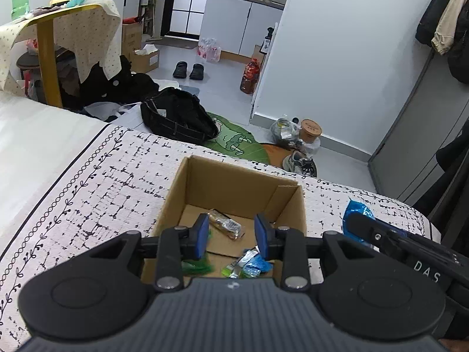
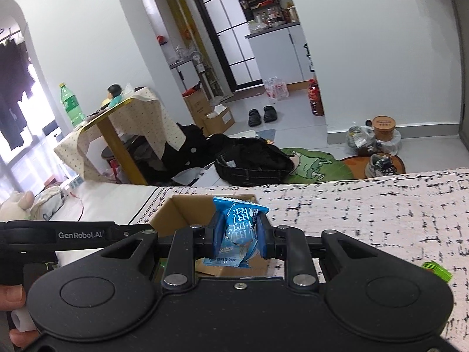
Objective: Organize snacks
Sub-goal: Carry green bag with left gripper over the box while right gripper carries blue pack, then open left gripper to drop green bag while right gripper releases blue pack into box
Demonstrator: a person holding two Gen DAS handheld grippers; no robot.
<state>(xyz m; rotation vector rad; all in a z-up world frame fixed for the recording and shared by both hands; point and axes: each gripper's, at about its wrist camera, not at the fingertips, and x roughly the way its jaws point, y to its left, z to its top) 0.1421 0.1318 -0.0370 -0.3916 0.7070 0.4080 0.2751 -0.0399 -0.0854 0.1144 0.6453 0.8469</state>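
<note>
A bed (image 1: 88, 182) with a black-and-white patterned cover fills the foreground of a cluttered room. On it stands one open cardboard box (image 1: 234, 184). The left claw (image 1: 233, 236) hangs over the box with its jaws spread wide, gripping nothing. Below it on the box floor lie one brown-wrapped snack bar (image 1: 224, 223), one green wrapper (image 1: 198, 267) and a small cluster of blue and silver wrappers (image 1: 252, 264) (their exact number is hard to tell). The right claw (image 2: 239, 234) is clenched on one blue snack packet (image 2: 239, 230), held upright just at the box's near edge. One further green packet (image 2: 436, 270) lies on the bed cover, well apart to the right. Beyond the bed, a black bag (image 1: 178, 117) sits on the floor.
</note>
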